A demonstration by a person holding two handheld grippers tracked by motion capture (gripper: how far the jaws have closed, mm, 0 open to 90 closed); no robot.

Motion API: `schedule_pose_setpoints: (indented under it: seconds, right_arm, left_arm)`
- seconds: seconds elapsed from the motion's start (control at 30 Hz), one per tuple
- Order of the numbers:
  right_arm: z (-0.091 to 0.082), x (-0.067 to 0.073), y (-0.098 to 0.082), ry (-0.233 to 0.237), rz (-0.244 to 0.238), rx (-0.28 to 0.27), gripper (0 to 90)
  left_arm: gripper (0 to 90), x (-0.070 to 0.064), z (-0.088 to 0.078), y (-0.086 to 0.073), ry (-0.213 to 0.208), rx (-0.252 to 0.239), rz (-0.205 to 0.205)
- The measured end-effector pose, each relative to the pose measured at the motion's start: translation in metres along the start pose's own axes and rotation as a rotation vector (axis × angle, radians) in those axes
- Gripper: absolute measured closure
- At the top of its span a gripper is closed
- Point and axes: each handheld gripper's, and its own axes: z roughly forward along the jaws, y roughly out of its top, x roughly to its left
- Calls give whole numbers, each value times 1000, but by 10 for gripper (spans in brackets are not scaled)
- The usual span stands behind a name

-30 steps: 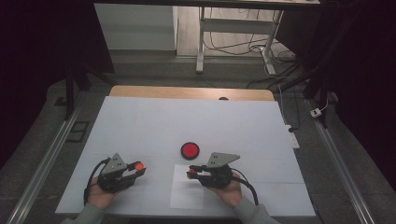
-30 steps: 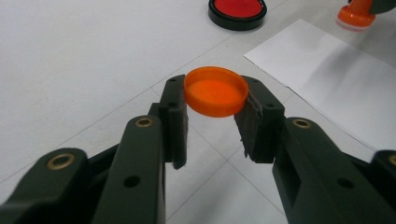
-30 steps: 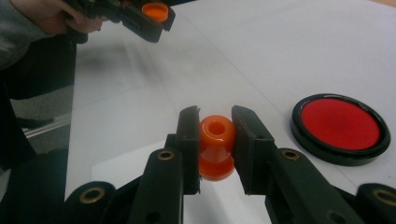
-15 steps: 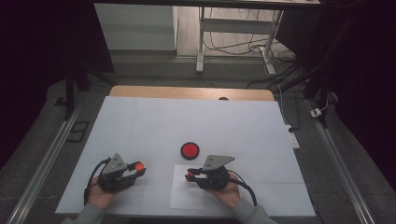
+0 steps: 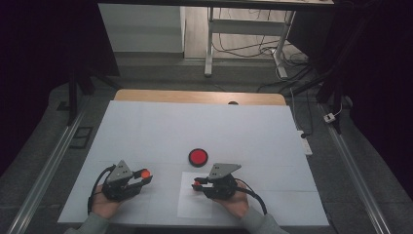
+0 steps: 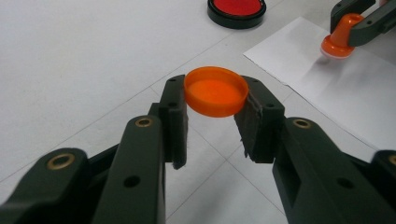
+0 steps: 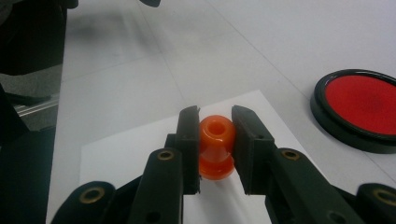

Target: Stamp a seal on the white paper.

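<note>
My left gripper (image 5: 145, 174) (image 6: 217, 87) is shut on a shallow orange cap (image 6: 215, 91) (image 5: 144, 172), held level just above the white mat at the front left. To its right, my right gripper (image 5: 197, 185) (image 7: 215, 114) is shut on a small orange stamp (image 7: 215, 144) (image 6: 340, 39) by its waisted handle. The stamp's base points down over a white sheet of paper (image 5: 197, 202) (image 7: 135, 140) (image 6: 327, 88). I cannot tell whether the base touches the sheet. A round red ink pad (image 5: 198, 157) (image 7: 364, 105) (image 6: 236, 7) in a black case lies just beyond the paper.
A large white mat (image 5: 195, 126) covers the table, with a strip of wooden tabletop (image 5: 195, 96) at the far edge. Metal rails (image 5: 46, 170) run along both sides. Desk legs and cables (image 5: 253, 44) stand on the floor beyond.
My right gripper has shifted slightly to the left over the paper, stamp still in its jaws. The left gripper and the cap have stayed put.
</note>
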Motion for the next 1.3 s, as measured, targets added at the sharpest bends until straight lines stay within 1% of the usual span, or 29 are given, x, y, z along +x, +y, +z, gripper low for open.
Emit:
schedule_pose_setpoints:
  seconds: [0.2, 0.47, 0.7, 0.97, 1.3]
  right_arm:
    - [3, 1, -1, -5, -3, 20, 722]
    - [6, 0, -2, -4, -1, 30, 723]
    - [8, 1, -2, -8, -9, 37, 723]
    - [10, 2, -3, -20, -24, 58, 723]
    - [10, 3, -5, -25, -46, 61, 723]
  left_arm:
    - [645, 0, 0, 0, -1, 1, 0]
    - [645, 0, 0, 0, -1, 2, 1]
    - [645, 0, 0, 0, -1, 2, 1]
    - [644, 0, 0, 0, -1, 2, 1]
    - [645, 0, -1, 0, 1, 1, 1]
